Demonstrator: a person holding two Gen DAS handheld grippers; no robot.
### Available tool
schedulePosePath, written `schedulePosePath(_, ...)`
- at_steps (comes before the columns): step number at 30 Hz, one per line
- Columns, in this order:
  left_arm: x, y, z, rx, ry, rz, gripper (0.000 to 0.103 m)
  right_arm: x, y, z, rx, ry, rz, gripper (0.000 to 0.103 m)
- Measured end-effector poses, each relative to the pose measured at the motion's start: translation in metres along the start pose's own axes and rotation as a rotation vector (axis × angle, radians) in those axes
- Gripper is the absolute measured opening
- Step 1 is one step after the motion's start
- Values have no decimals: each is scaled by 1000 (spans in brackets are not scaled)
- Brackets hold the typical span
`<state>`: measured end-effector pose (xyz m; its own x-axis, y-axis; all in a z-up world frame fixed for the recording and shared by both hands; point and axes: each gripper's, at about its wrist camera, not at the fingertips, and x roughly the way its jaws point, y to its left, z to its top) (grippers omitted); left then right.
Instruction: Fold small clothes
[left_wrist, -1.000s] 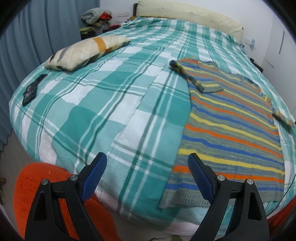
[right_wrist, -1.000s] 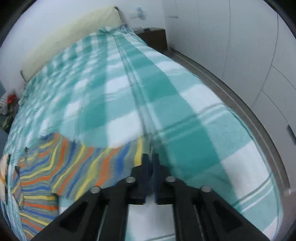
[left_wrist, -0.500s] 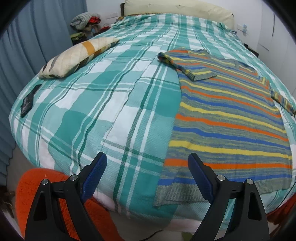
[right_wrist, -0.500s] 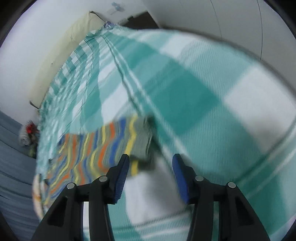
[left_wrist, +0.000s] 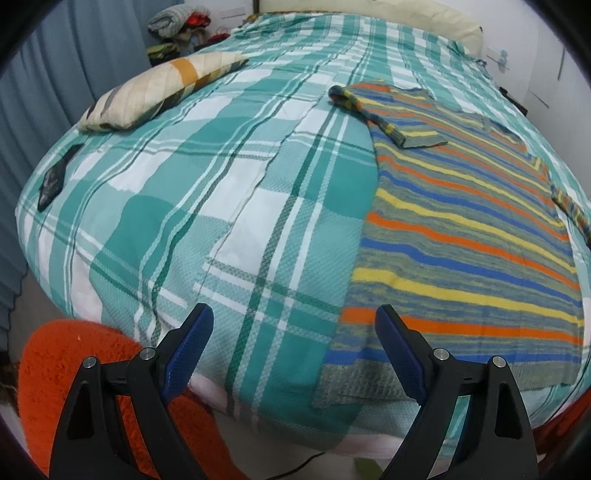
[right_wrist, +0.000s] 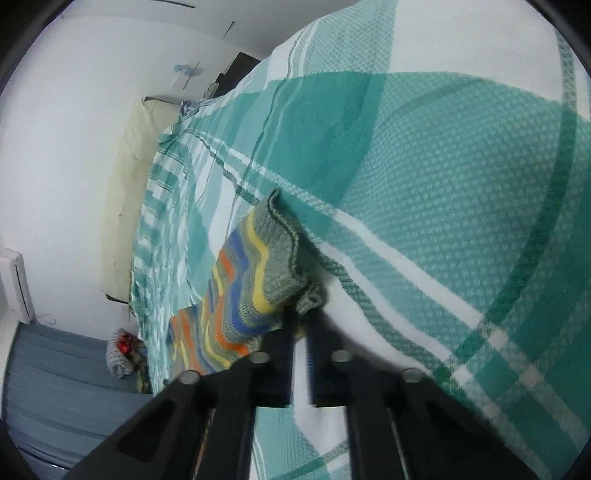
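A striped knit sweater in grey, orange, yellow and blue lies flat on the right half of the bed. Its left sleeve is folded in over the chest; the right sleeve trails off to the right. My left gripper hangs open above the bed's near edge, its right finger over the sweater's lower left hem. In the right wrist view my right gripper is shut on the grey cuff of the right sleeve, which bunches at the tips.
A quilted pillow lies at the bed's far left, with a dark flat object near the left edge. An orange rug covers the floor below. Clothes are piled by the headboard, beside a blue curtain.
My right gripper dropped toward the bed and rolled, opened around the sleeve cuff, then shut on it. The left gripper stayed open and barely moved.
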<state>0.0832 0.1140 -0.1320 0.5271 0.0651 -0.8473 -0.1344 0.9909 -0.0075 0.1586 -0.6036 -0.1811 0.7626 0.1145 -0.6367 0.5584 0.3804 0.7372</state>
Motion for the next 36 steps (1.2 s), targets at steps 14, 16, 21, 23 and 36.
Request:
schedulePosePath(14,-21,4,3,39,-20,-1,90,-17,32,-12,-256,-37,-344,3)
schedulePosePath(16,-44,6,12,76,-57,-17,90,-25,27,-11,-283,-13,-325,11)
schedulePosePath(21,-111,-4,70,181,-285,-85,97,-70,44,-37,-506,-86,-429,71)
schedulePosePath(23,-121,-23,100,234,-365,-148,100,-95,52,-60,-620,-116,-423,72)
schedulePosePath(36,84,-180,140,860,-124,-60,74,-135,69,-224,-787,72,-125,72)
